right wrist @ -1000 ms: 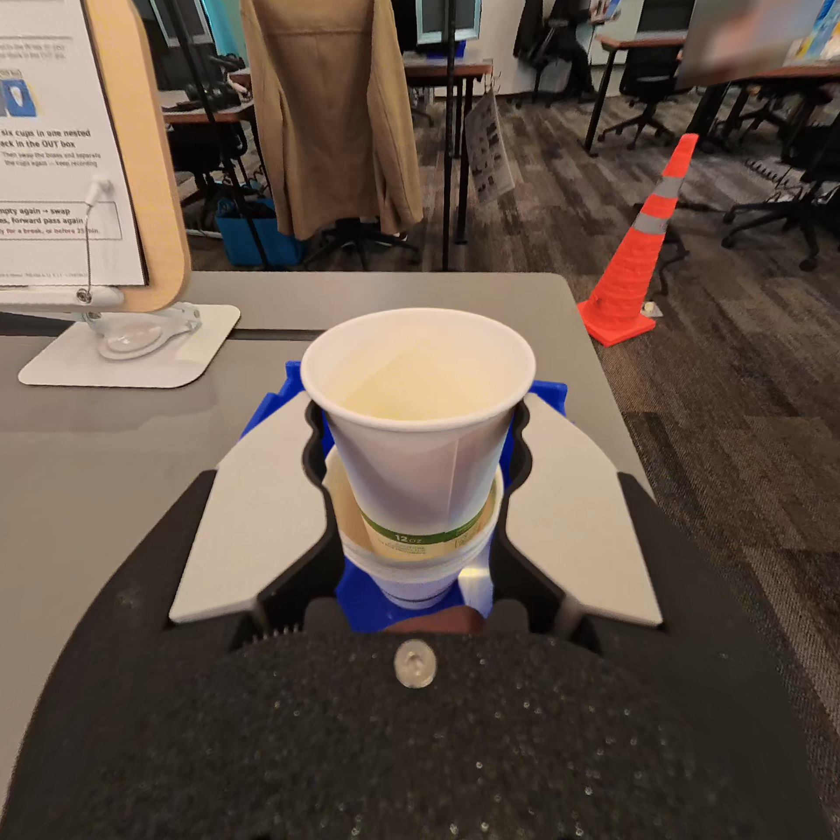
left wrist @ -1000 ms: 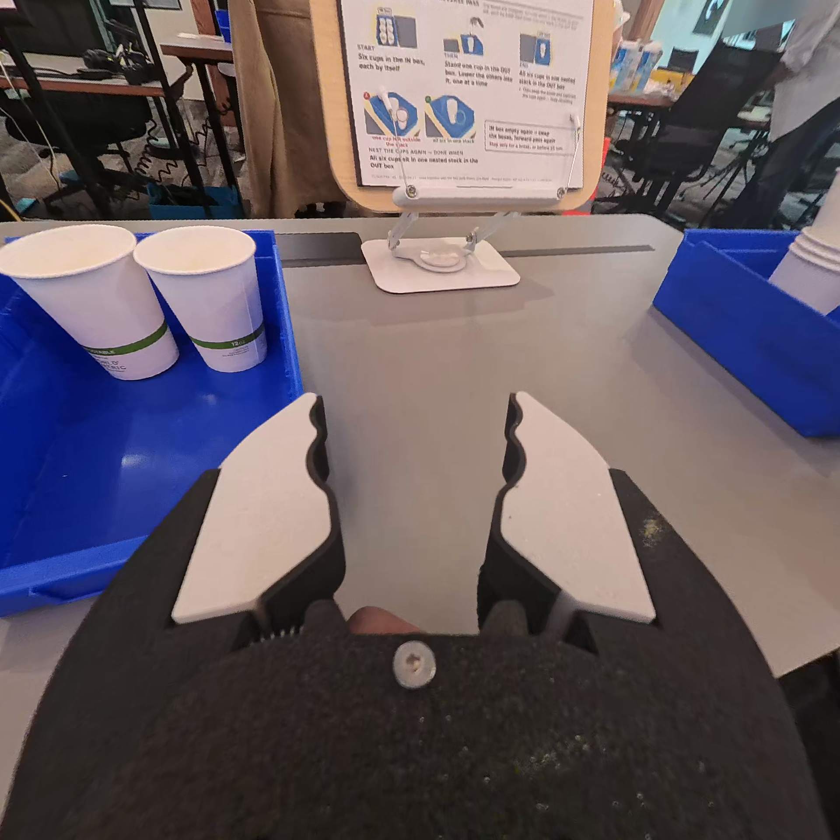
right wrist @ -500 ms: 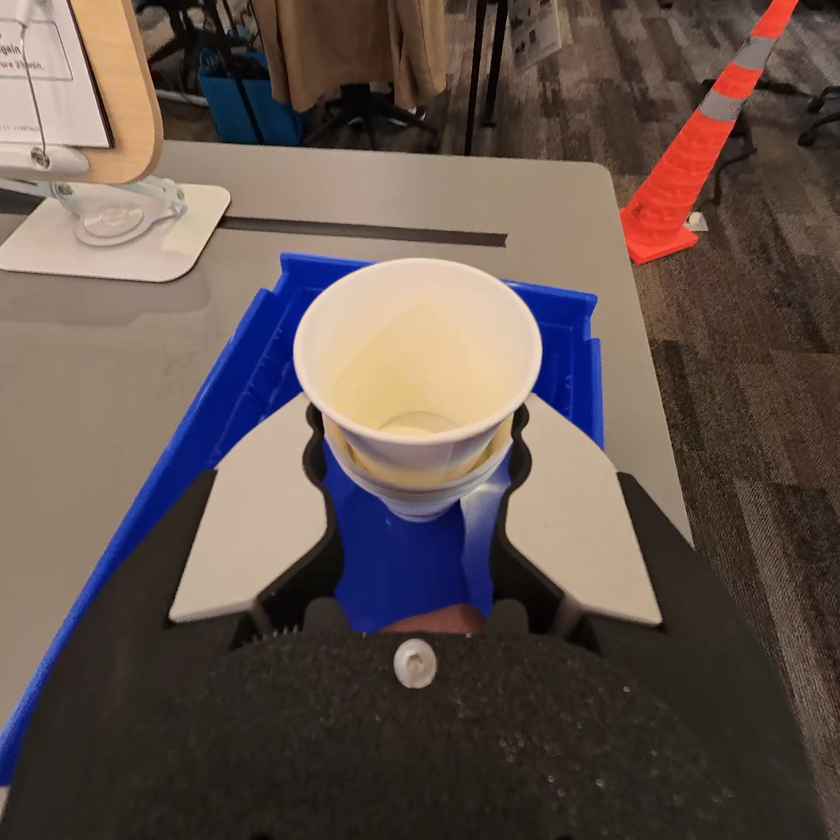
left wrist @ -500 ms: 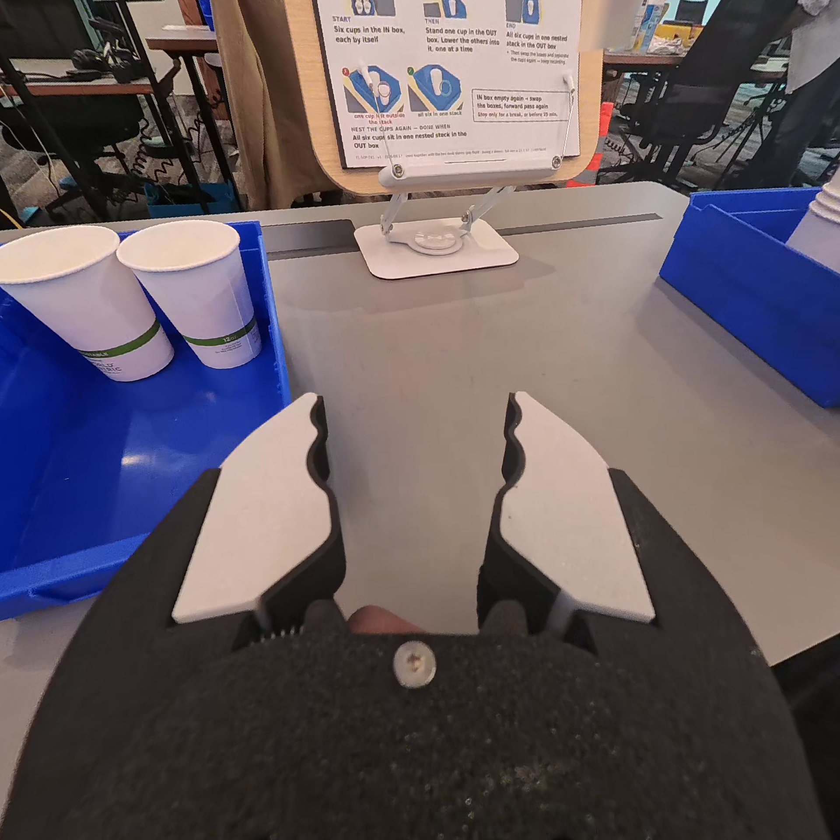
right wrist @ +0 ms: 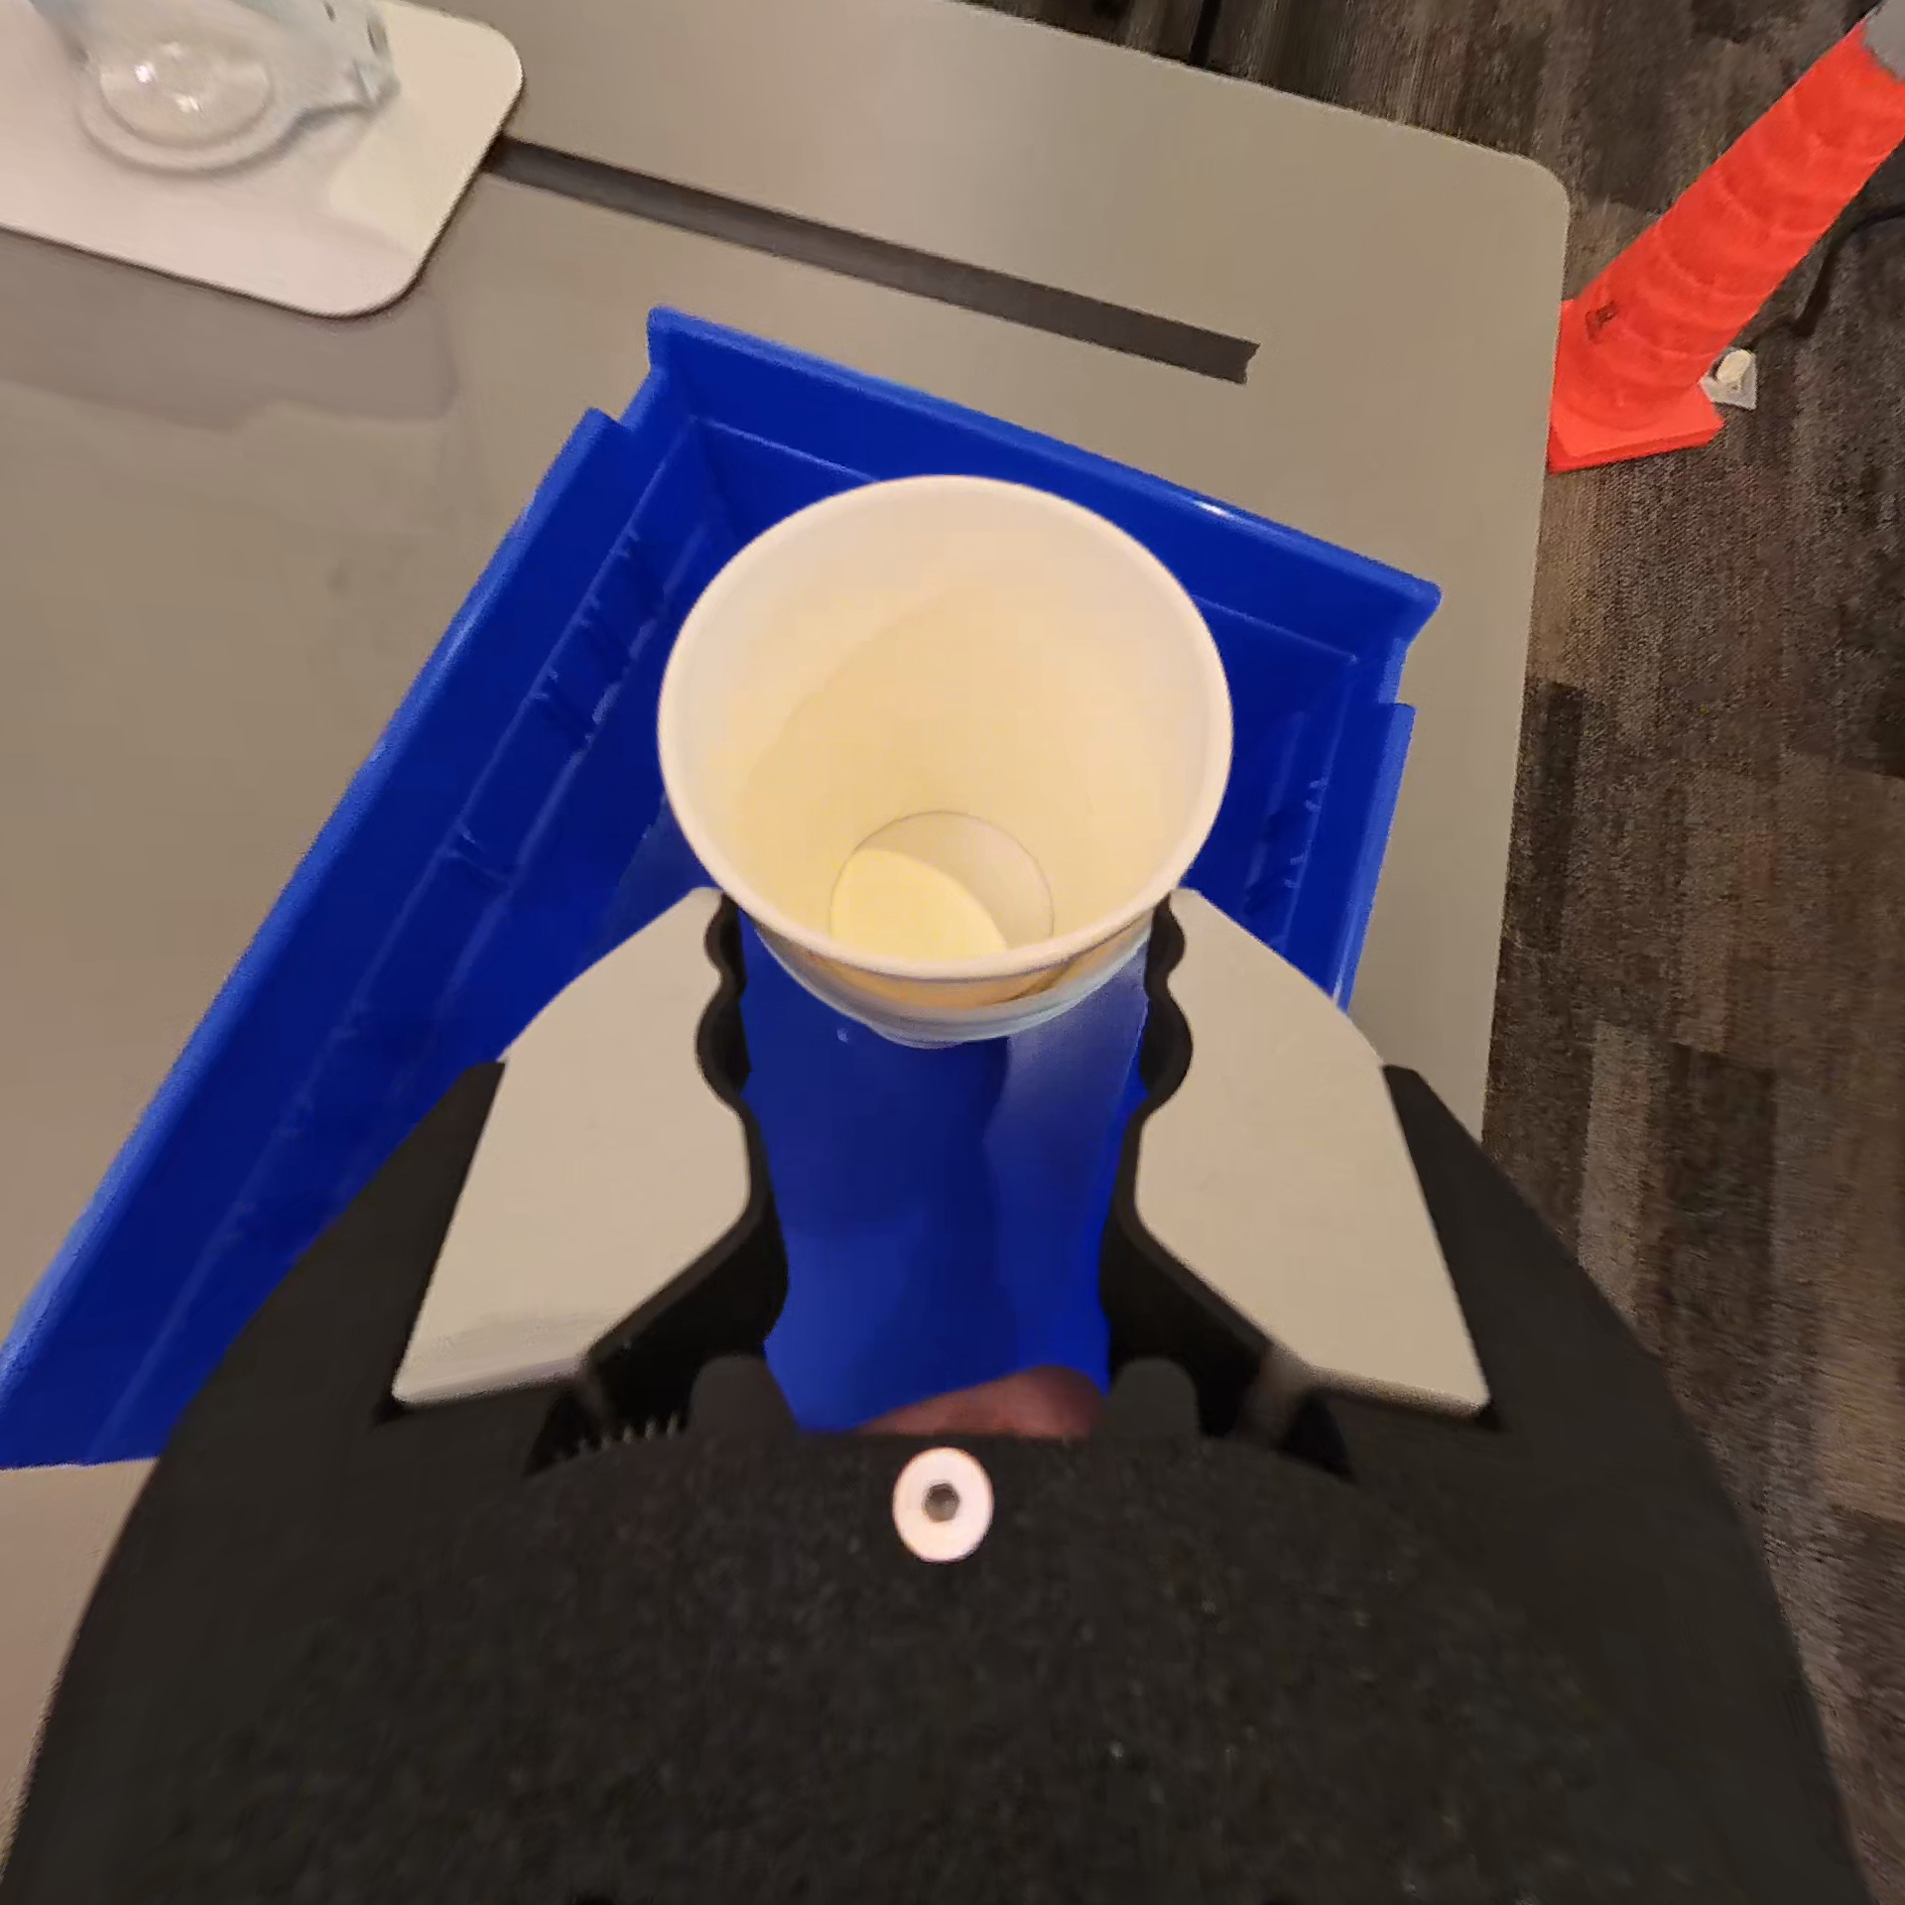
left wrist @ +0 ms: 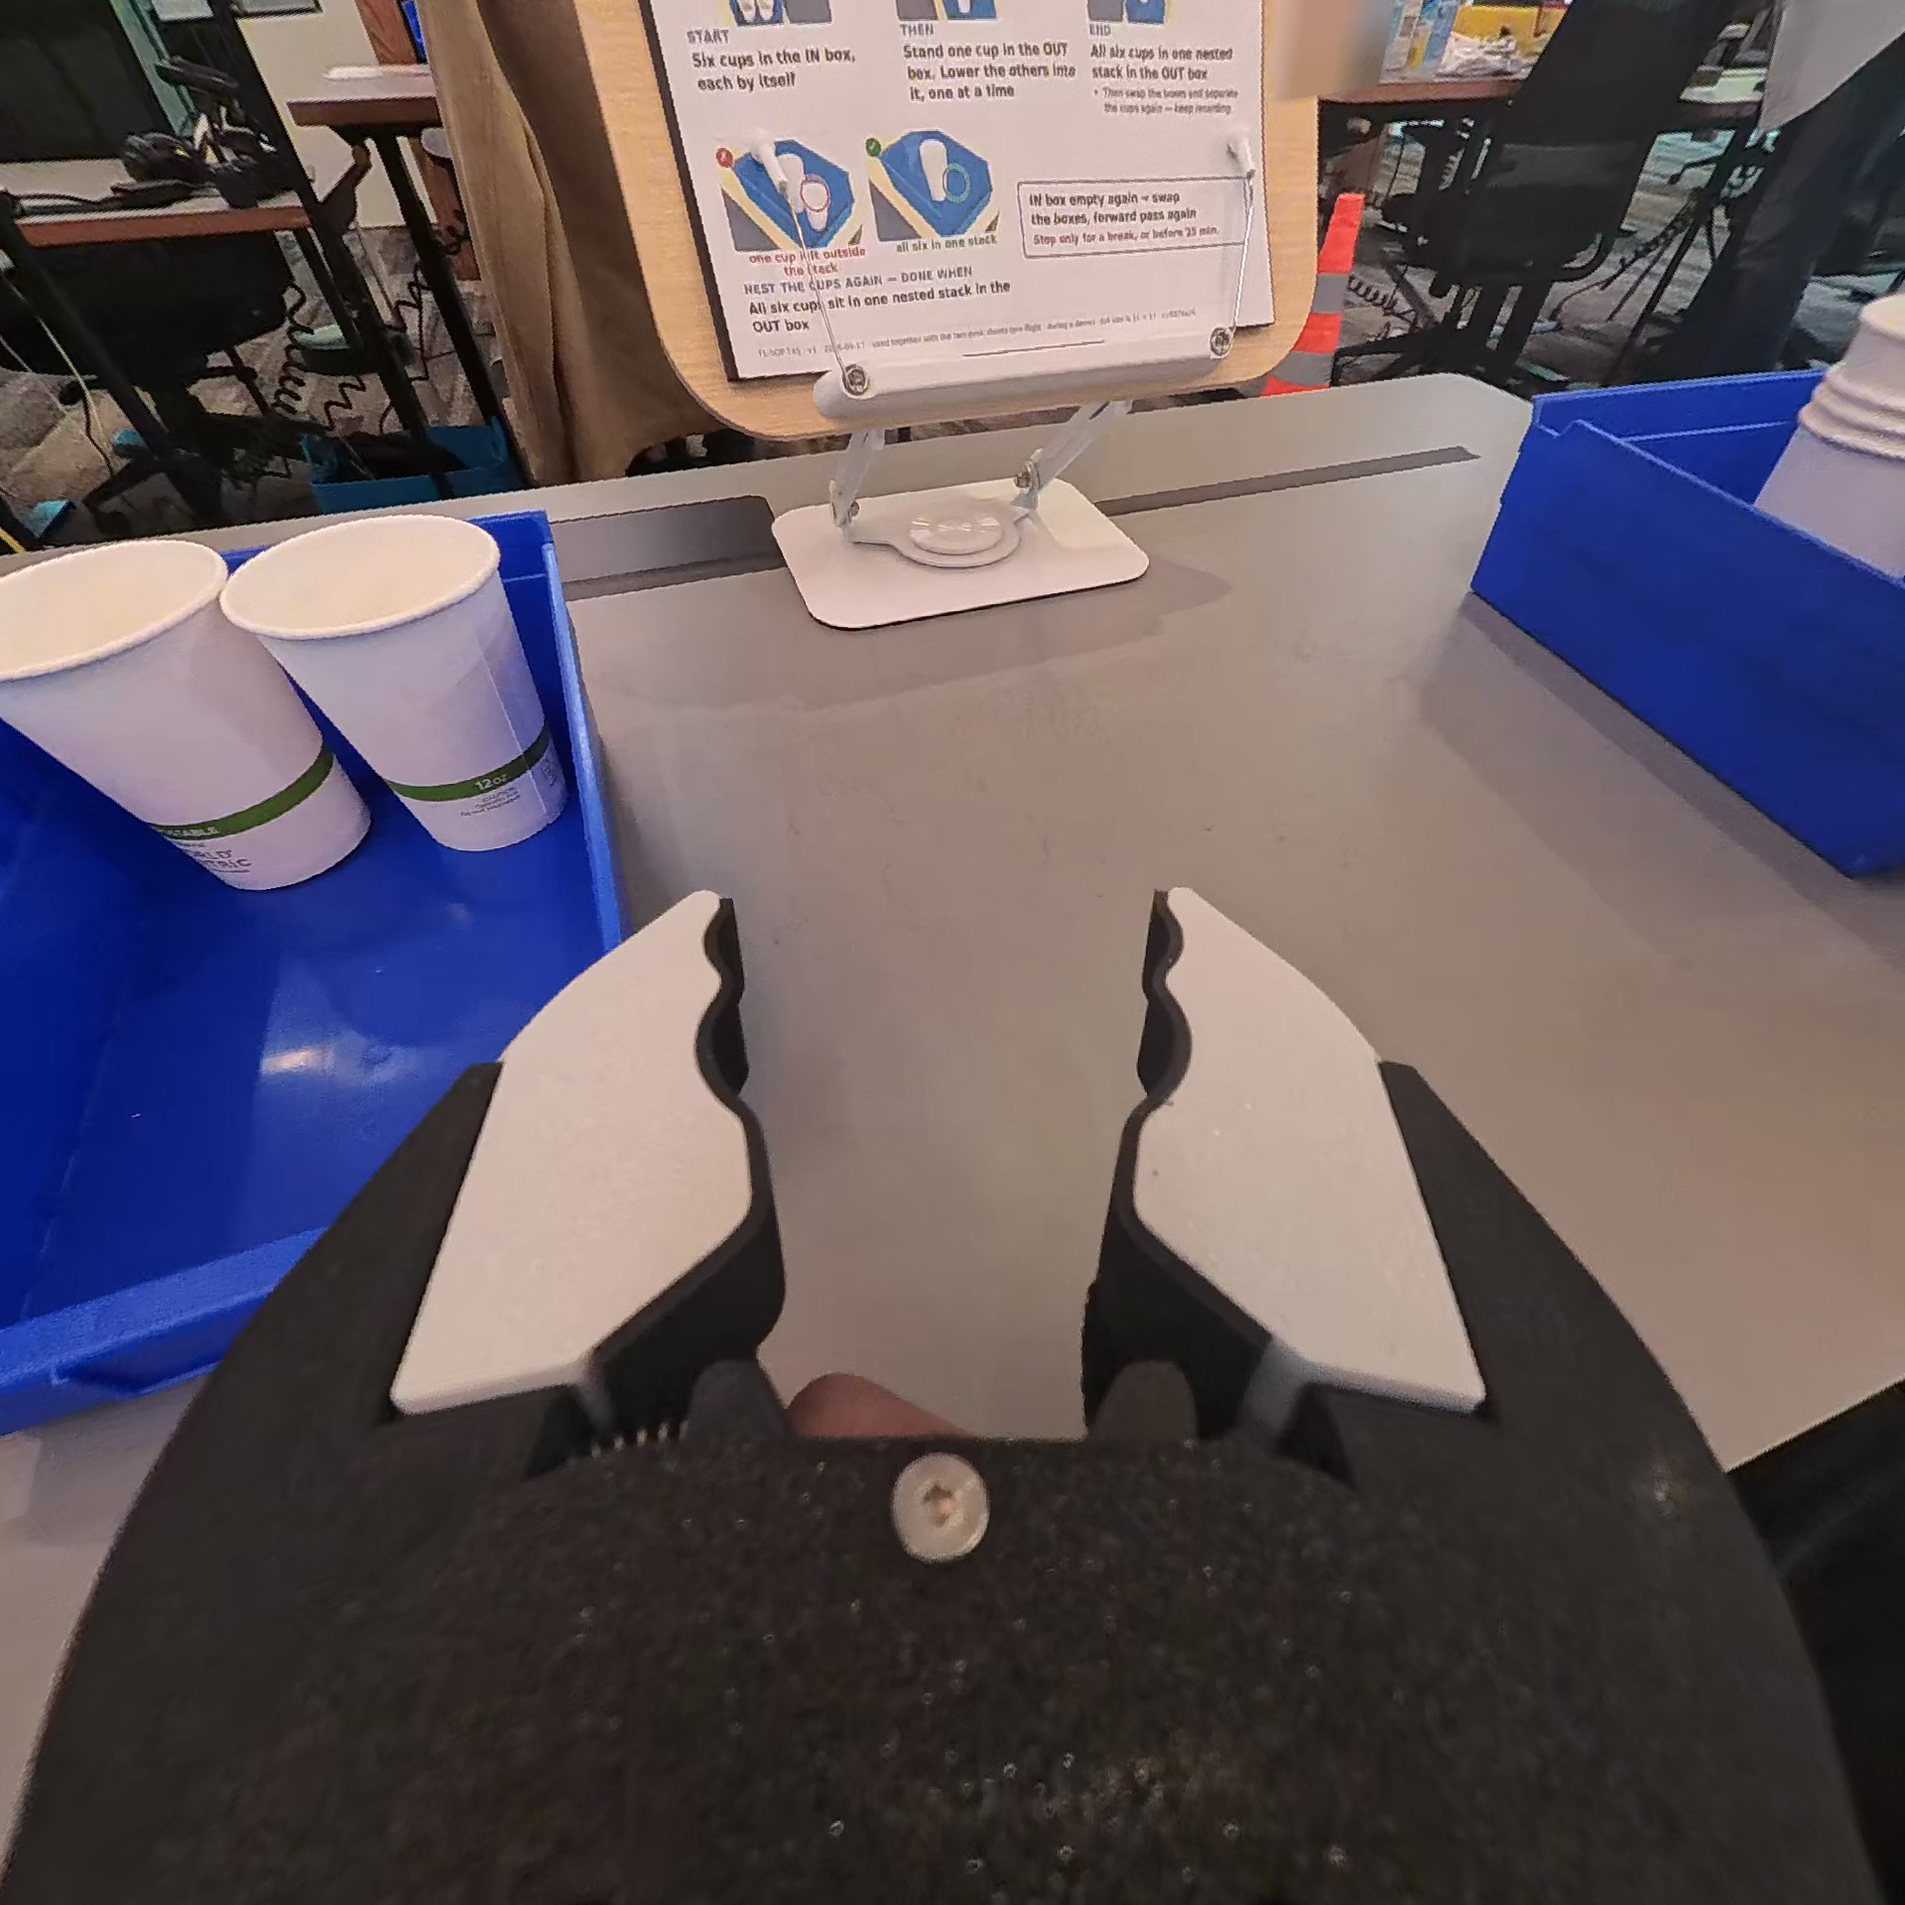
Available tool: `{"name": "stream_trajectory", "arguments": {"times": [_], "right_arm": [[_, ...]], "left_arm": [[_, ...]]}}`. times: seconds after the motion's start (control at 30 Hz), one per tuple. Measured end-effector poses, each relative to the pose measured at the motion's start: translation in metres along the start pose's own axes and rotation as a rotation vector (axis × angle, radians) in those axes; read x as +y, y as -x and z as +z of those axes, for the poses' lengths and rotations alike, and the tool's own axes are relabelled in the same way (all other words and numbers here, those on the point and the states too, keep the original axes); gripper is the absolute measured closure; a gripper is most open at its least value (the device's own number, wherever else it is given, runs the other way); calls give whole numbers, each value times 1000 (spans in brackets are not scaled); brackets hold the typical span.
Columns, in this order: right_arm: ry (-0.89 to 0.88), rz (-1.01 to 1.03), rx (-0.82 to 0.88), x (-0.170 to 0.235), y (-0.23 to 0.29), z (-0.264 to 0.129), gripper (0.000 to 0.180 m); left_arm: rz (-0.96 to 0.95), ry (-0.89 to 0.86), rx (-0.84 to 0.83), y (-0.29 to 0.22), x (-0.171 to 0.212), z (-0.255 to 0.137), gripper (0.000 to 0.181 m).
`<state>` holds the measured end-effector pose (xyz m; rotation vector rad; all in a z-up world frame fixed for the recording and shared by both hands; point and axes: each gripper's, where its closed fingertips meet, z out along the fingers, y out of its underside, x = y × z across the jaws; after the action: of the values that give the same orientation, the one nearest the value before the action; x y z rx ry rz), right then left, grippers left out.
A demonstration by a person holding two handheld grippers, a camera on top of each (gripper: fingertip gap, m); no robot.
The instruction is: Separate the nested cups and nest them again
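1. The right hand-held gripper [right wrist: 940,917] looks steeply down into the right blue bin [right wrist: 495,825]. Its fingers flank the stack of nested cups [right wrist: 943,763] standing in that bin, but they sit below the rims, so whether they press the cup walls or are merely spread beside them I cannot tell.

2. The top cup's rim sits just above the rims beneath it — it appears nearly seated, though possibly a little off-centre, since the lower rims show only on the near side.

3. The left hand-held gripper [left wrist: 940,907] hovers over the bare bench [left wrist: 1031,804], fingers spread apart and holding nothing. Two single cups [left wrist: 309,680] stand side by side in the left blue bin [left wrist: 258,1082]; my judgement is that they wait to join the stack.

4. Risks from here:
   - A squeeze on thin paper walls could crush or oval the rim and jam the nesting.
   - Pulling away with a finger dragging on the rim could tip the tall stack — it has a narrow base.
   - A cup seated crooked could wedge, making the next one sit high.
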<state>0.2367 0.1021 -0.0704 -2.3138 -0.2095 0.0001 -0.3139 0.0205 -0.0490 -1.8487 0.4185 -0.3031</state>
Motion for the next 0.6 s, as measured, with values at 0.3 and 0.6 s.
{"name": "stream_trajectory", "arguments": {"times": [0.3,0.6], "right_arm": [[139,-50,-29,15,-4,2,104],[127,-42,-12,26,1,-15,103]], "left_arm": [[12,0,3,-3,0,-2,106],[-1,25,-5,-2,10,2,106]]}}
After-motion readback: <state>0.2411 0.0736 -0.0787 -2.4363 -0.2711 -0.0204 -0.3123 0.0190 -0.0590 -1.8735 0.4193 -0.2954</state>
